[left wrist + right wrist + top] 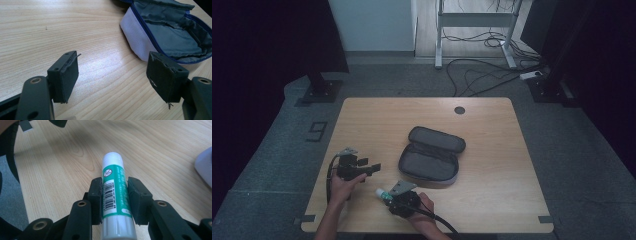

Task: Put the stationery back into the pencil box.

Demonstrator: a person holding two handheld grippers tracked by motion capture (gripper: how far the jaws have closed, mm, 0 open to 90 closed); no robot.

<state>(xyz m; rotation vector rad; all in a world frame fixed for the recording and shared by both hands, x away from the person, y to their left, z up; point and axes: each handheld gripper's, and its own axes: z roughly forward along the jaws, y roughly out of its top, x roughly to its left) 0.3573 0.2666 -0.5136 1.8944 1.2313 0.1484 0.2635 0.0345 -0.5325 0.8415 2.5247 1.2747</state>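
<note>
Gripping glue stick (113, 192) in right tongs (115, 197) near table's front edge, lifting for open pouch (430, 157) mid-table; keeping left tongs (112, 75) open beside pouch, ready to steady it.

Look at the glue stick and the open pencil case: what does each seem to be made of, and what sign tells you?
Glue stick: probably smooth plastic; white cap and base, with a green printed label bearing a barcode, slightly glossy.
Pencil case: apparently soft fabric; the grey lining wrinkles, the pale outer wall looks woven and matte, and a blue zip edges the opening.
</note>
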